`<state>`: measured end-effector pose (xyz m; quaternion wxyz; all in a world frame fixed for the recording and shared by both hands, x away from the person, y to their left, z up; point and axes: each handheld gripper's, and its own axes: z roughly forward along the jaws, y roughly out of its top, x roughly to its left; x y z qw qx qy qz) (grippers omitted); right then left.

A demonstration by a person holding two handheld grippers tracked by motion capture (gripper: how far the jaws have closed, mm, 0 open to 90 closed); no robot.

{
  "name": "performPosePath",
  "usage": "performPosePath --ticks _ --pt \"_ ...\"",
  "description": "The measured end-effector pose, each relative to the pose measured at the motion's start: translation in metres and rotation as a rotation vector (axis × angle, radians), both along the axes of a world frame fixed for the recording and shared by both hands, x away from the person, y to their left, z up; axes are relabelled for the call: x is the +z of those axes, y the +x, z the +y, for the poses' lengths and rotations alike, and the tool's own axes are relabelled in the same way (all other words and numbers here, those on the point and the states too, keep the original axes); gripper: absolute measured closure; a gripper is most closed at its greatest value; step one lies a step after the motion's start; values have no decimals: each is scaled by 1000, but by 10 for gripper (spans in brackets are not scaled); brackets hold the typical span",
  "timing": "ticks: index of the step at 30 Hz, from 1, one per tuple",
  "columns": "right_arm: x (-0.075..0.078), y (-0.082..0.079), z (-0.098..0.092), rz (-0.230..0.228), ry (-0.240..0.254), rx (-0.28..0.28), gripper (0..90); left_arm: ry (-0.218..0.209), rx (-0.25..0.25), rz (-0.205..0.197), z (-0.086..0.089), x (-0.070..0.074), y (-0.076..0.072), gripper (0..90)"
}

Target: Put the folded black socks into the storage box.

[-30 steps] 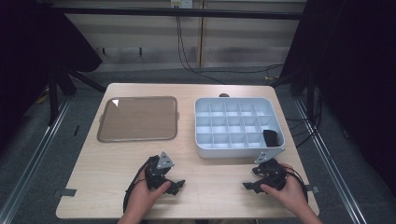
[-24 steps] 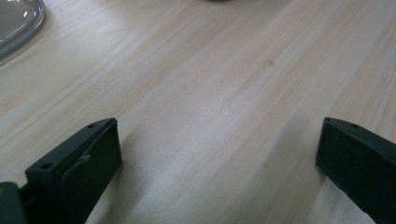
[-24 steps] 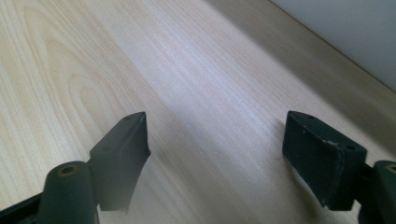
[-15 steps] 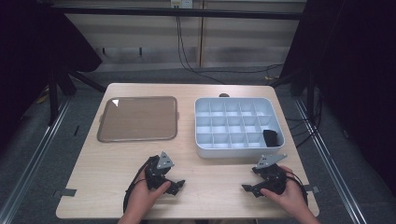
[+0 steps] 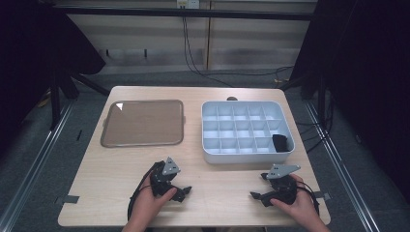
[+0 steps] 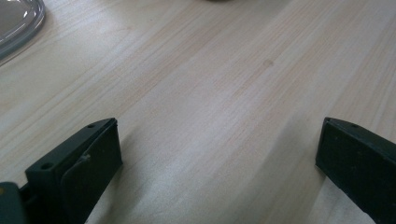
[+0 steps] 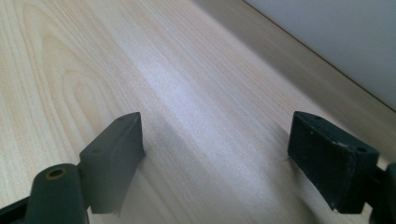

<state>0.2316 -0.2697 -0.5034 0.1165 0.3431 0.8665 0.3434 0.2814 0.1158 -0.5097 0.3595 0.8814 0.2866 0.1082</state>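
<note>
On the light wooden table (image 5: 222, 174), my left gripper (image 5: 180, 192) rests near the front edge in a person's hand. It is open, with bare wood between its black fingers (image 6: 88, 163). My right gripper (image 5: 259, 187) lies near the front right, held by the other hand and pointing left. Its jaws have just been opening and now stand wide with nothing between them (image 7: 215, 135). A pale divided box (image 5: 246, 157) stands just behind it, with a small black object (image 5: 280, 141) in its near right compartment.
A shallow brownish tray (image 5: 104, 140) lies at the back left, and its rim (image 6: 18, 18) shows in the left gripper view. The box's wall (image 7: 336, 42) rises close by in the right gripper view. Dark frame posts and cables stand beyond the table.
The right hand has slid a little toward the table's front edge. The left hand has kept still.
</note>
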Motion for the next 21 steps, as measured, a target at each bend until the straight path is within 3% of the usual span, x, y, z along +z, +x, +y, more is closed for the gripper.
performPosePath --ticks 11,21 --pt "-7 -4 -6 -50 58 5 177 1 -1 0 0 0 0 0" --pt "-7 -3 -6 -52 58 11 174 1 -1 0 0 0 0 0"
